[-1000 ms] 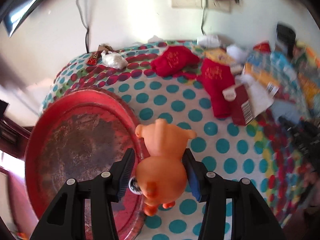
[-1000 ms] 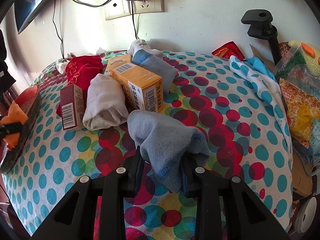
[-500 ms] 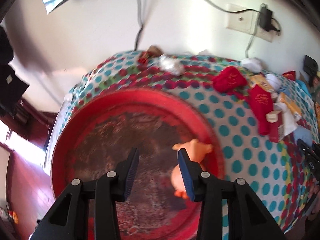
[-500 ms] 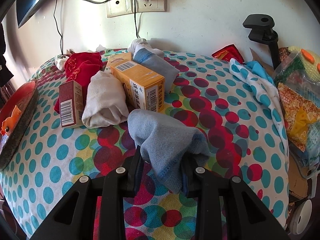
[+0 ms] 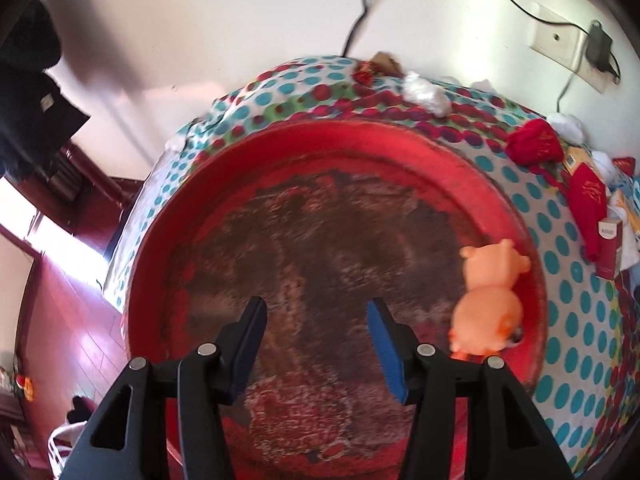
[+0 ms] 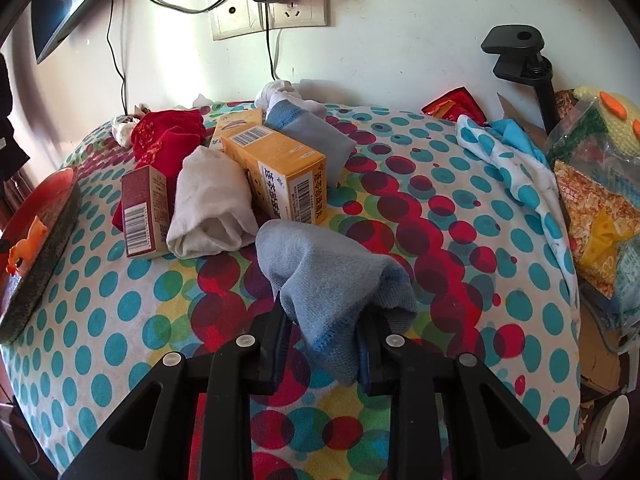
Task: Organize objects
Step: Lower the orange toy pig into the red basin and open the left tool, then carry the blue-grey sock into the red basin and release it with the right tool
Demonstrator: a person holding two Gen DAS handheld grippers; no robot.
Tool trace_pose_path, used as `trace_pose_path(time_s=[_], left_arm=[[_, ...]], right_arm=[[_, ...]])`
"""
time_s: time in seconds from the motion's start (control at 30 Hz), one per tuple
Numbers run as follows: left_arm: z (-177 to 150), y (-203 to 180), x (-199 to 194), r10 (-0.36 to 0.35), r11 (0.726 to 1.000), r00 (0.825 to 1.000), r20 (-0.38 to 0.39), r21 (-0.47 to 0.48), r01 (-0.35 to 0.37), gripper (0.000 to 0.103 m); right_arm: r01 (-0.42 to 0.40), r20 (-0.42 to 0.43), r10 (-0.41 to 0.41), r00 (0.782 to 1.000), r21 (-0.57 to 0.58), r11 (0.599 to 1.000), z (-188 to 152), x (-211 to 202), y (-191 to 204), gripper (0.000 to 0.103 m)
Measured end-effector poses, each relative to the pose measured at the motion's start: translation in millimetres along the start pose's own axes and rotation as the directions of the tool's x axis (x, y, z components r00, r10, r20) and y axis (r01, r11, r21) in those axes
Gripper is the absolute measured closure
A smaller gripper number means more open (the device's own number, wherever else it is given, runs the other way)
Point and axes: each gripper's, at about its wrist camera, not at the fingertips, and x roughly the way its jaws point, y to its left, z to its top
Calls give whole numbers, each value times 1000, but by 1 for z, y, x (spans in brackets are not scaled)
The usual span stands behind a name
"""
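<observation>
An orange toy pig [image 5: 490, 296] lies in the big red tray [image 5: 360, 140], against its right rim. My left gripper [image 5: 316, 312] hangs over the tray's worn middle, to the left of the pig; its jaws are opening and nothing is between them. In the right wrist view the pig [image 6: 26, 244] shows at the far left in the tray [image 6: 44, 220]. My right gripper [image 6: 322, 316] is shut on a grey-blue sock [image 6: 332, 276], held just above the dotted tablecloth [image 6: 440, 216].
Behind the sock stand a yellow box [image 6: 280, 172], a dark red box [image 6: 142, 210], a white rolled sock [image 6: 208, 206], red socks [image 6: 168, 136] and another grey sock [image 6: 312, 136]. Snack bags [image 6: 596, 216] and a black clamp [image 6: 520, 56] crowd the right. Cables hang down the wall.
My left gripper let go of the pig, which now lies in the tray, and moved left over the tray with its jaws wider apart. The right gripper and sock stayed put.
</observation>
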Motion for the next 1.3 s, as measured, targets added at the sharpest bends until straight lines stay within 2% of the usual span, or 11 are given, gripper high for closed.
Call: trace_pose_path(time_s=[0.2,0.3,0.47,0.57,0.7,0.83,0.97,1.17,1.3], left_arm=[[-9,28,-4,34,998,999,43,-56,-31,49],[-13,43,-6,45,995,997,64,-93,-39,49],[-25,64,-11,88,988,992,94,-133,-75,49],[-33,74,-13,99,986,990,101,-145,-84,49],[-38,85,-15,129,984,985,111,-140,-113,49],[-40,98,-15,120,982,987,106,-162,-101,49],[-42,111,-16,120,977,987,106,-190,-99,49],[-43,124,-12,97,971,991,93,-229,-74,49],[-44,125,-10,90,969,992,88,-236,-67,49]], right_arm=[[-9,29,10,1000,-37,999,2,-31,27,78],[-52,54,56,997,-74,996,14,-47,56,78],[-171,58,184,981,-176,969,36,-55,132,78],[-262,31,276,961,-227,938,45,-51,185,78],[-337,-17,350,937,-311,889,53,-42,258,78],[-364,-63,369,927,-380,850,55,-27,317,78],[-382,-125,363,923,-410,828,54,-6,360,78],[-383,-193,332,923,-429,818,50,26,394,78],[-377,-225,307,925,-427,822,49,41,403,75]])
